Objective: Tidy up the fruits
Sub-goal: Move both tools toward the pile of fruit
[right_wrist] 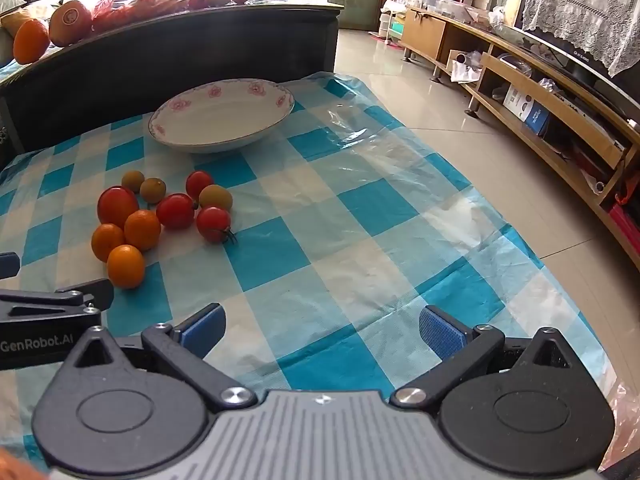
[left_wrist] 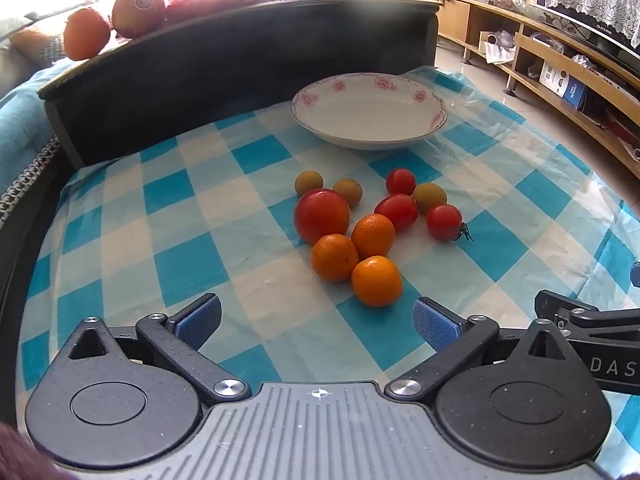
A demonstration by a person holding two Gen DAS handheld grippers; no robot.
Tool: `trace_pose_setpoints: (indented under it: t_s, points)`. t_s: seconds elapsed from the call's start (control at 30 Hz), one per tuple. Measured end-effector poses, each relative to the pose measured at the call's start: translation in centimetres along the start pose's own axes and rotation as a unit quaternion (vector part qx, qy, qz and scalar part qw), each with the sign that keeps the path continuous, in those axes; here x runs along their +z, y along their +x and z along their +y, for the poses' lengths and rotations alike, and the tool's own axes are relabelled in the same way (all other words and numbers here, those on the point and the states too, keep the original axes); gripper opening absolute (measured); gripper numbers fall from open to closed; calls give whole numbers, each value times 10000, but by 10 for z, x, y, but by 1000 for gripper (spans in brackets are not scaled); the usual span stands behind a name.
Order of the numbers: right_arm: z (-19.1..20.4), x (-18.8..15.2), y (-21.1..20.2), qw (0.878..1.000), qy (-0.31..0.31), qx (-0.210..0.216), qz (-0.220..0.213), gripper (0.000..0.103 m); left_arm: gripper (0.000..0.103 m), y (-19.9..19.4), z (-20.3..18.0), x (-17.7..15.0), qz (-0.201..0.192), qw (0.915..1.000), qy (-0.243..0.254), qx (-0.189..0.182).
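Observation:
A cluster of small fruit lies on the blue-checked cloth (left_wrist: 192, 216): three oranges (left_wrist: 376, 286), a big red tomato (left_wrist: 321, 215), smaller red tomatoes (left_wrist: 443, 222) and three yellow-green fruits (left_wrist: 308, 182). Behind them stands an empty white bowl (left_wrist: 370, 110) with pink flowers on its rim. My left gripper (left_wrist: 316, 320) is open just short of the nearest orange, nothing between its blue pads. In the right wrist view the same fruit (right_wrist: 125, 266) and bowl (right_wrist: 222, 116) sit to the left; my right gripper (right_wrist: 322, 330) is open over bare cloth.
A dark low table (left_wrist: 240, 36) behind the cloth carries large oranges (left_wrist: 86, 34) and other fruit. A wooden TV bench (right_wrist: 540, 92) runs along the right over a tiled floor (right_wrist: 400, 76). The cloth's right edge (right_wrist: 520, 240) drops to the floor.

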State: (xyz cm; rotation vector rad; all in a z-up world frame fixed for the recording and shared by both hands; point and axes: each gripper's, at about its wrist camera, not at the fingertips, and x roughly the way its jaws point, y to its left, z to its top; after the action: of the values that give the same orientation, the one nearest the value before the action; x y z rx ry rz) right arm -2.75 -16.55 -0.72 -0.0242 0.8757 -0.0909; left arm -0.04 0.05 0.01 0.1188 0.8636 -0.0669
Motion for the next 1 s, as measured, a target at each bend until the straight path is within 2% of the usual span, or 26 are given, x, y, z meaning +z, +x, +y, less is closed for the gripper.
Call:
trace_pose_setpoints:
  t_s: [1.0]
  points:
    - [9,-1,6,9997,-156,117,122,103,101,7,7,-8,93,9999,-39,49]
